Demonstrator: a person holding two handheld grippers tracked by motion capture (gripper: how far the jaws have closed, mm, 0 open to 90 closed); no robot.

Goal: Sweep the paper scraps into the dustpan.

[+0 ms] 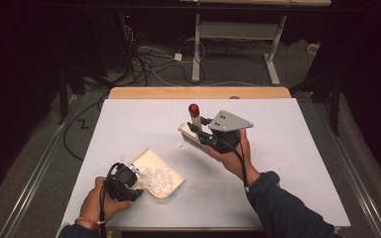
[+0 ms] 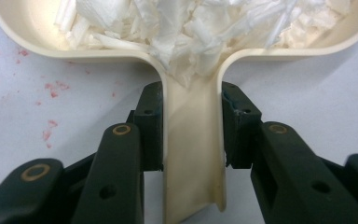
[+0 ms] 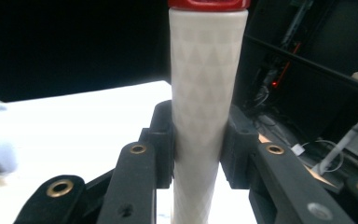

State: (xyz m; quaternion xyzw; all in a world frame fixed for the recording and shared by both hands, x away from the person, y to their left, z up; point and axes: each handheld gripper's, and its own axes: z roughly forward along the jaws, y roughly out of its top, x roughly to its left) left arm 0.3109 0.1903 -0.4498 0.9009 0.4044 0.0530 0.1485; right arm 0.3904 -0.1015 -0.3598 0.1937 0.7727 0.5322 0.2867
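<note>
Paper scraps (image 1: 156, 177) sit piled in the dustpan (image 1: 171, 174) on the table (image 1: 297, 148), so the sweeping looks nearly done. What looks left is tipping them out. The left gripper (image 1: 129, 184) pinches the pan's handle tight. The right gripper (image 1: 198, 130) squeezes the brush (image 1: 194, 133), held up off the table. The left gripper view shows red specks (image 2: 51, 88) on the table. The right gripper view shows a diamond pattern on the brush handle.

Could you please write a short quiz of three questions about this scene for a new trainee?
1. What does the left gripper hold?
2. True or false: the dustpan is empty.
3. The right gripper is shut on: A) a cup B) the brush handle C) nothing.

Key
1. The handle of the dustpan, between both jaws.
2. False: shredded white paper lies in it.
3. B; the white handle has a red cap.
</note>
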